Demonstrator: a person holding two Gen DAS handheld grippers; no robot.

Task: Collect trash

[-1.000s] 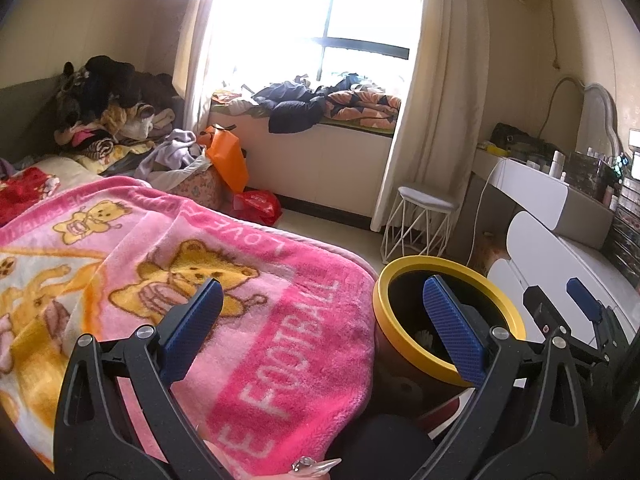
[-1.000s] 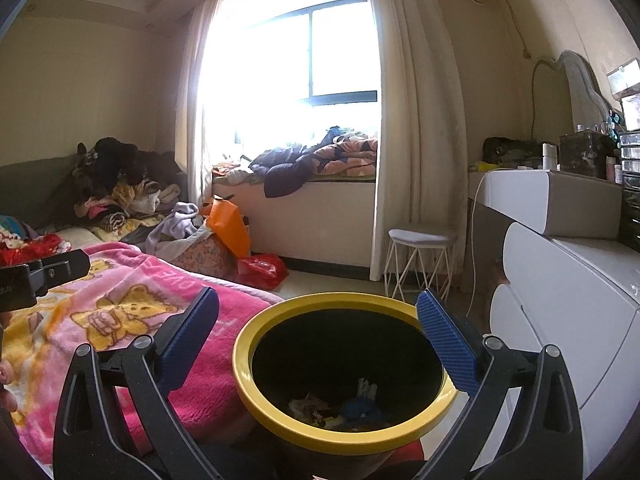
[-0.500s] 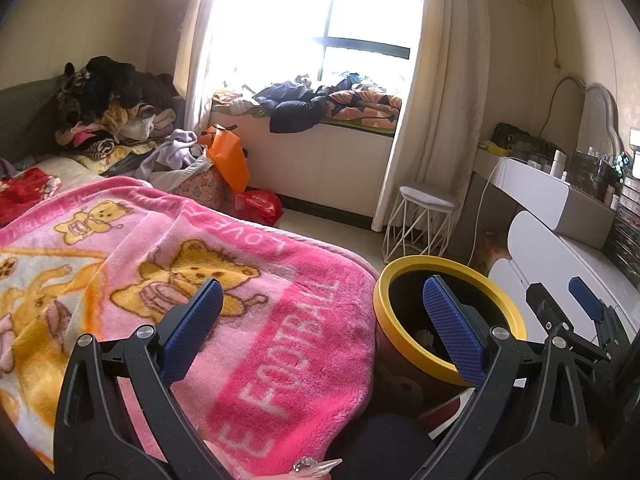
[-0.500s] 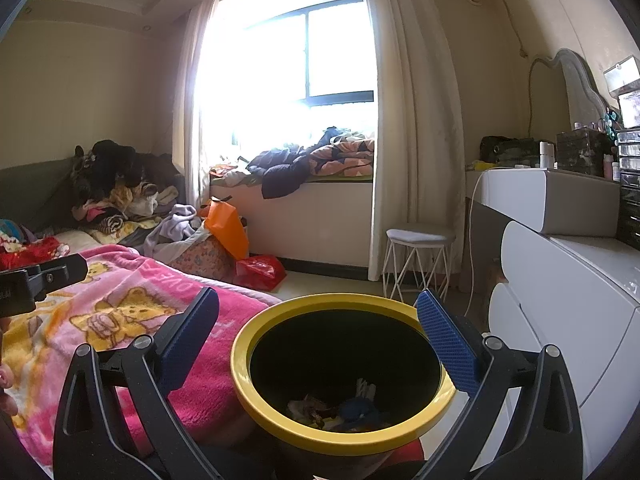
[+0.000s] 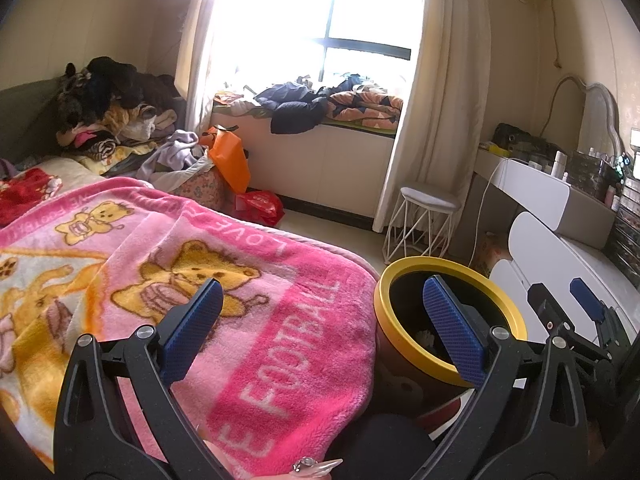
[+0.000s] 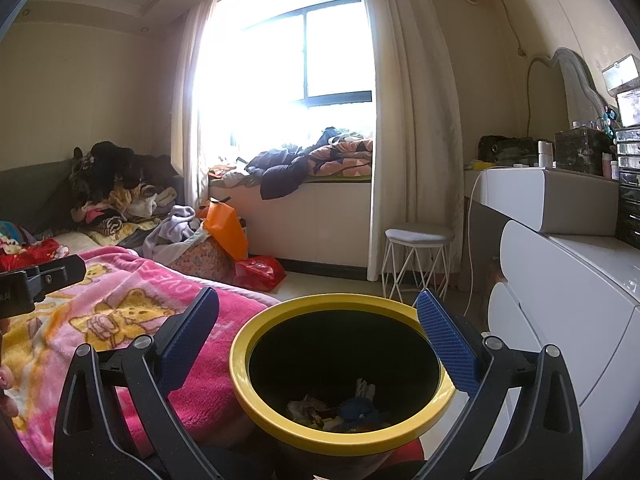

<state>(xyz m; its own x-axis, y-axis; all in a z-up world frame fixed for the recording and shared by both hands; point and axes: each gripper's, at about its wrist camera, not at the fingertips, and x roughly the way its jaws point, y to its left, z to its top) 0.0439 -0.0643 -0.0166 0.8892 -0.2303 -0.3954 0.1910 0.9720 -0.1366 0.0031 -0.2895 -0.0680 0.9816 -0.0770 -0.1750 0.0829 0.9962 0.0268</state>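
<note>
while both tools hover at bed height, the left gripper [image 5: 320, 326] has its blue pads spread wide with nothing between them, hanging over the pink blanket [image 5: 256, 320] near its corner. right gripper [image 6: 318, 336] likewise spread wide and empty, its pads framing the mouth of the bin [image 6: 280, 426] from above; no contact with the rim visible.

bin: black inside, yellow rim, standing just beside the bed corner, between blanket and white dresser [image 6: 560, 304]. in the left wrist view the same bin [image 5: 390, 280] sits right of the blanket edge, with the right gripper [image 5: 560, 306] seen beyond it.

trash [image 6: 340, 406]: a small heap at the bottom of the bin, pale crumpled bits, something blue, something brownish; items not identifiable.

background: white wire stool [image 6: 416, 264] by the curtain [image 6: 408, 120], orange bag [image 6: 226, 230] and red bag [image 6: 260, 272] on the floor below the window seat, clothes pile [image 5: 112, 108] at the head of the bed.
</note>
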